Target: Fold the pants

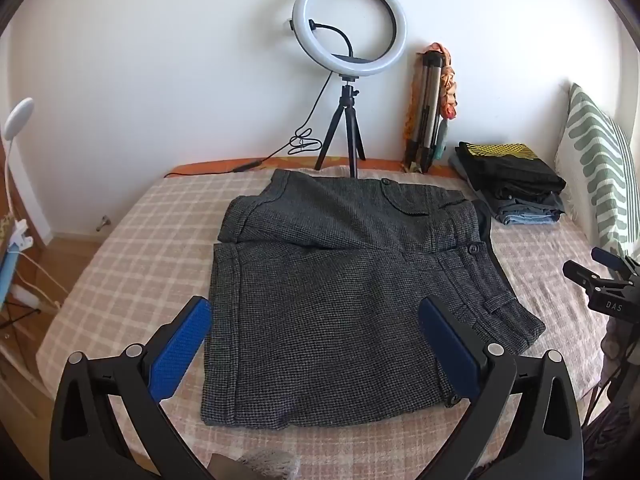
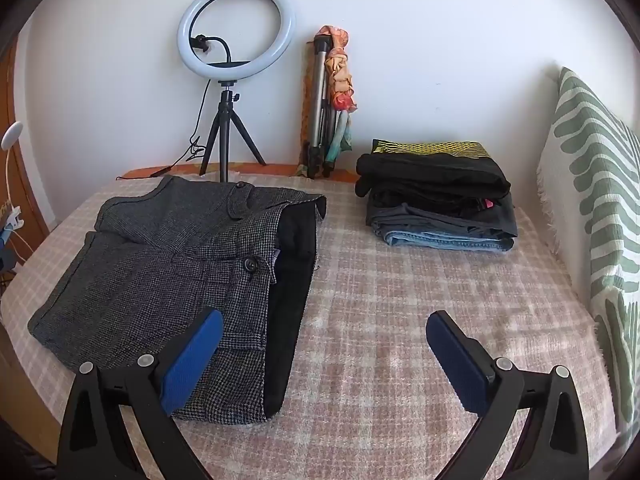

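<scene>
Dark grey houndstooth pants (image 1: 340, 300) lie folded into a compact block on the checked bed cover (image 1: 132, 264). They also show in the right wrist view (image 2: 168, 280), with the black waistband lining turned out along their right edge. My left gripper (image 1: 316, 320) is open and empty, just above the near part of the pants. My right gripper (image 2: 324, 332) is open and empty, over the pants' right edge and the bare cover beside it. The right gripper also shows at the right edge of the left wrist view (image 1: 600, 280).
A stack of folded clothes (image 2: 436, 204) sits at the back right of the bed. A ring light on a tripod (image 2: 236, 40) and a folded tripod (image 2: 320, 104) stand against the wall. A green-patterned pillow (image 2: 592, 208) is at the right.
</scene>
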Demonstrator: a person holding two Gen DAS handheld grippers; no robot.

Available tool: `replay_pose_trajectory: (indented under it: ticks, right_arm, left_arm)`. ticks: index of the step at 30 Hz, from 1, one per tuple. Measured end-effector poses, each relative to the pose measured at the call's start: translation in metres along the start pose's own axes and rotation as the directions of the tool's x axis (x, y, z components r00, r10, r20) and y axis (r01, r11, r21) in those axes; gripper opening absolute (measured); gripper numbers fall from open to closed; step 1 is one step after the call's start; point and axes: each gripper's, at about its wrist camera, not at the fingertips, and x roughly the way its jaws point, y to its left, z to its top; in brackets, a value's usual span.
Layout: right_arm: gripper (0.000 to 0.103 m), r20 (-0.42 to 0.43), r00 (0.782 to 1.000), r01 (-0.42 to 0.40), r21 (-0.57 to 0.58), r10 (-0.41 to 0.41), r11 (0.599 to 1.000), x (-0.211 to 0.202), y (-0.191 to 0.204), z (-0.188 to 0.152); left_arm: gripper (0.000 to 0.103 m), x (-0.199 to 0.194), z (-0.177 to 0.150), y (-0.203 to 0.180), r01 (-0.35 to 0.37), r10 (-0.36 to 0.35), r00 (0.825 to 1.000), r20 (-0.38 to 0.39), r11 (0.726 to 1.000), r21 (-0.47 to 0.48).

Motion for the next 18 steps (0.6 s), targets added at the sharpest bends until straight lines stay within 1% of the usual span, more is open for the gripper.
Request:
replay_pose_trajectory:
  ticks: [3, 4, 5, 7, 18]
  right_arm:
    - [0.103, 0.013, 1.000, 0.008, 0.003, -0.009, 1.000, -0.001, 0.002, 0.001]
    - [0.103, 0.016, 1.000, 0.009, 0.005, -0.009, 1.000, -0.002, 0.003, 0.002]
    - [0.103, 0.006, 1.000, -0.003, 0.018, 0.003, 1.000, -0.001, -0.004, 0.003]
    - [0.103, 0.010, 1.000, -0.005, 0.013, 0.004, 1.000, -0.001, -0.004, 0.003]
    - [0.103, 0.007, 1.000, 0.000, 0.017, 0.000, 1.000, 0.000, -0.002, 0.001]
  left_arm:
    - [0.103, 0.001, 0.000, 0.001, 0.015, -0.015, 1.000, -0.007, 1.000, -0.013]
    - [0.103, -0.002, 0.005, 0.000, 0.010, -0.010, 1.000, -0.005, 1.000, -0.007]
    - [0.103, 0.000, 0.005, 0.005, 0.019, -0.019, 1.000, -0.006, 1.000, -0.012]
    - [0.103, 0.001, 0.001, -0.001, 0.003, -0.003, 1.000, 0.011, 1.000, 0.005]
    - [0.103, 0.001, -0.001, -0.006, -0.010, 0.009, 1.000, 0.016, 1.000, 0.021]
